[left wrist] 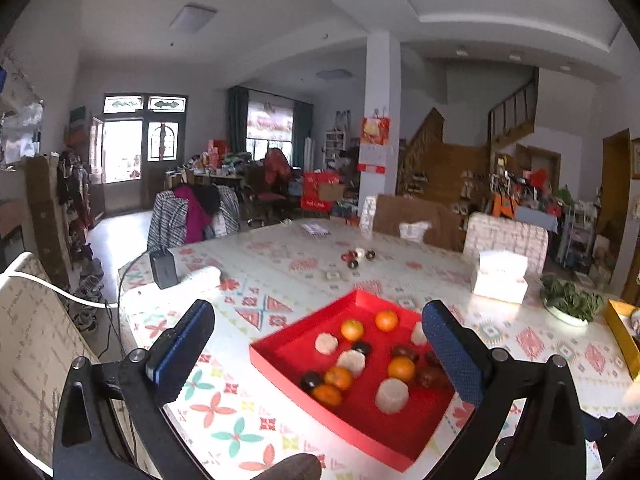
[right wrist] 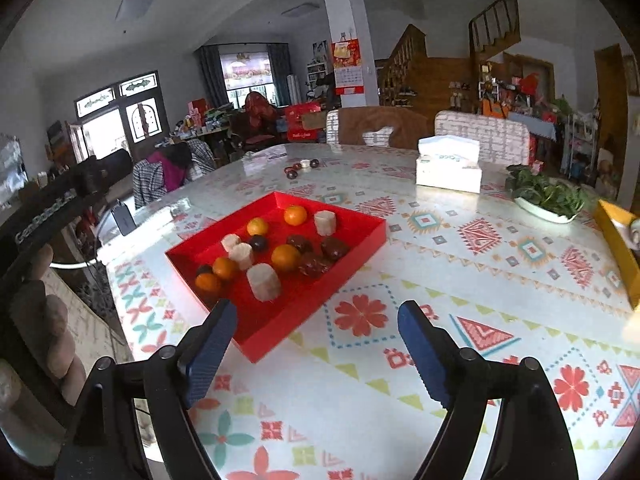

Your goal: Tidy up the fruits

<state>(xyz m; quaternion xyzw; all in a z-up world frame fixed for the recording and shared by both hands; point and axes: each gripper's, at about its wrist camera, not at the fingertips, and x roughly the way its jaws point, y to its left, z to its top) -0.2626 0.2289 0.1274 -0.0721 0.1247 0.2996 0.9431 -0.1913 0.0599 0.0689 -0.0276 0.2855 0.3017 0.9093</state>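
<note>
Two grippers, both with jaws spread wide and nothing between the pads. Left gripper hangs over the near left part of the table, pointing across the red tray; its right finger covers part of the tray's right side in that view. Right gripper sits above bare tablecloth just off the tray's near corner, apart from it.

Tray lies flat, turned cornerwise to both cameras. Inside, loose and mixed: five oranges, several pale chunky pieces cut like short cylinders, dark reddish fruits bunched at the right side, and a few small dark round ones. Pieces lie close, some touching.

Farther off on the table: a small cluster of dark and pale bits, well apart from the tray; tissue box; plate of greens; yellow box at the right edge. A hand on the other gripper's grip shows at the left of the right view.
</note>
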